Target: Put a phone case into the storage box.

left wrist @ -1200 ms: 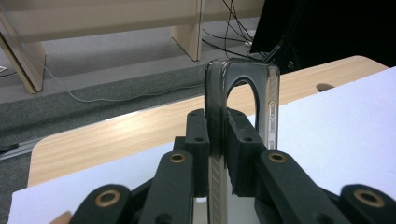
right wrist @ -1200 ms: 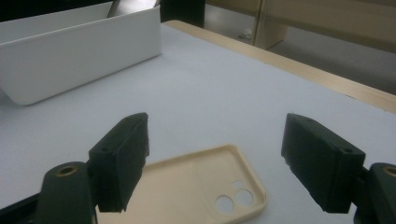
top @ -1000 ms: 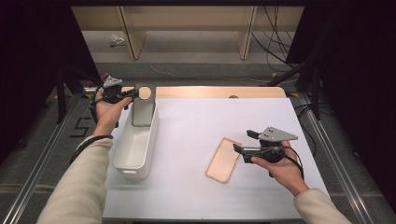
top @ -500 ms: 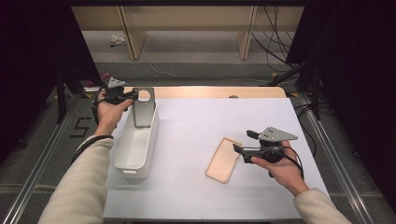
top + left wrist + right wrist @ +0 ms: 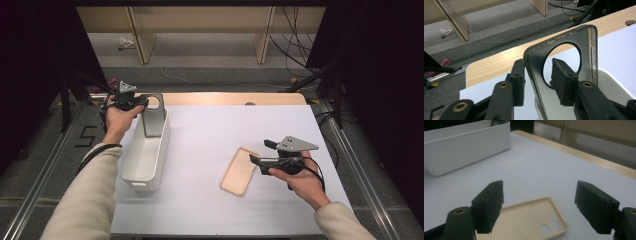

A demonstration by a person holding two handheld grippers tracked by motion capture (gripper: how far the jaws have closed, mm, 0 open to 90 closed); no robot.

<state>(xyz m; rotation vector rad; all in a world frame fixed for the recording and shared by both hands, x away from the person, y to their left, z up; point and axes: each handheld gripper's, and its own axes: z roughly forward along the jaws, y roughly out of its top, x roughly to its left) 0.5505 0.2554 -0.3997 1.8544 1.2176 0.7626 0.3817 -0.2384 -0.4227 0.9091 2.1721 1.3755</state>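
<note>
Both forearms wear pale cream knit sleeves. The left tool [image 5: 142,102] and the right tool [image 5: 259,159] are black, each topped by a grey three-cornered plate and trailing a black cable. Brass-coloured rivets dot the black jaws, padded with rough black blocks.

Glossy grey plastic phone case [image 5: 564,75], matt cream case [image 5: 529,220], smooth white plastic bin [image 5: 145,155], pale wood table edge [image 5: 230,98].

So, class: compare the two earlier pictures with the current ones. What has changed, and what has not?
The left gripper, gripping the grey phone case, has lowered it slightly into the white bin's far end. The right gripper stays open by the beige phone case, which hasn't moved.
</note>
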